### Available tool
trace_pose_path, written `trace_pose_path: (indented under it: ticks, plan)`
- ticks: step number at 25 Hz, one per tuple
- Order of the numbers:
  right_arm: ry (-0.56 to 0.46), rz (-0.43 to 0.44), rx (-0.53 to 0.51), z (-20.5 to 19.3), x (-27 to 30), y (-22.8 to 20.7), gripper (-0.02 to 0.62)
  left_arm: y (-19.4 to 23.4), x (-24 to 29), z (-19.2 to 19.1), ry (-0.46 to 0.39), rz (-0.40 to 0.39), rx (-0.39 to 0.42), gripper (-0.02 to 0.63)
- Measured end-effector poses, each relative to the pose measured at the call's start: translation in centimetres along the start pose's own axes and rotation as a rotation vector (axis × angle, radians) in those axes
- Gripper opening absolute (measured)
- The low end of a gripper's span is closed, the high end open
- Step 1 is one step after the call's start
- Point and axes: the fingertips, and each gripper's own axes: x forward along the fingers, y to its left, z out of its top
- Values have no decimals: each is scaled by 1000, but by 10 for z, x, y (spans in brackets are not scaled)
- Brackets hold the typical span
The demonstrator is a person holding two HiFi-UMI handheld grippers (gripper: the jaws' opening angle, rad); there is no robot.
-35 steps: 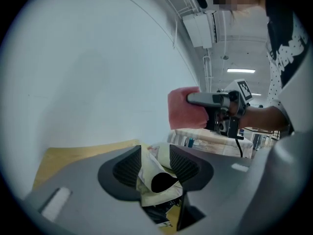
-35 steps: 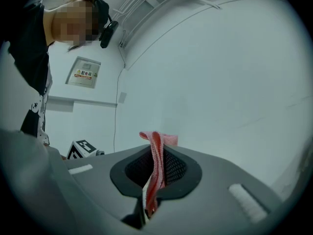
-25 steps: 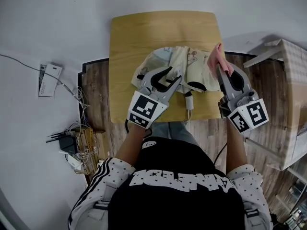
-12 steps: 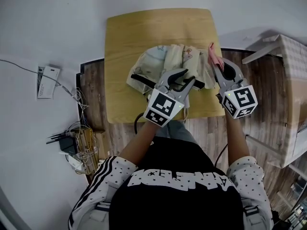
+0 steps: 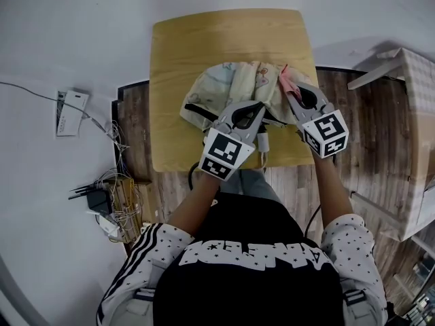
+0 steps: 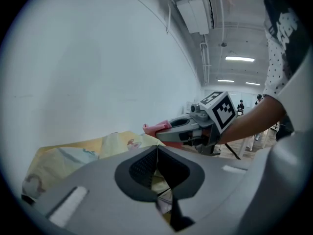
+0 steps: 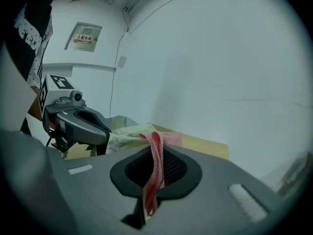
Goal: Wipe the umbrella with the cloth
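The left gripper (image 5: 256,109) has just closed its jaws onto the umbrella (image 5: 219,87) on the tabletop (image 5: 204,39); the right gripper (image 5: 289,91) has its jaws pinching the pink cloth (image 5: 285,79).

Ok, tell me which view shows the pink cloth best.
The right gripper view: the pink cloth hangs clamped in the jaws of the right gripper, close and centred. The head view shows only a small pink tip over the umbrella; the left gripper view shows just a pink end past the right gripper.

left gripper (image 5: 257,109) jaws clamped umbrella (image 5: 217,87), cloth (image 5: 286,81) lowered
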Motion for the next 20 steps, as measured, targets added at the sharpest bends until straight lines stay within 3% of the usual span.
trace_pose_path:
  ticks: [20]
  plan:
    - [35, 211, 55, -31, -19, 94, 23, 7, -16, -12, -7, 6, -19, 3]
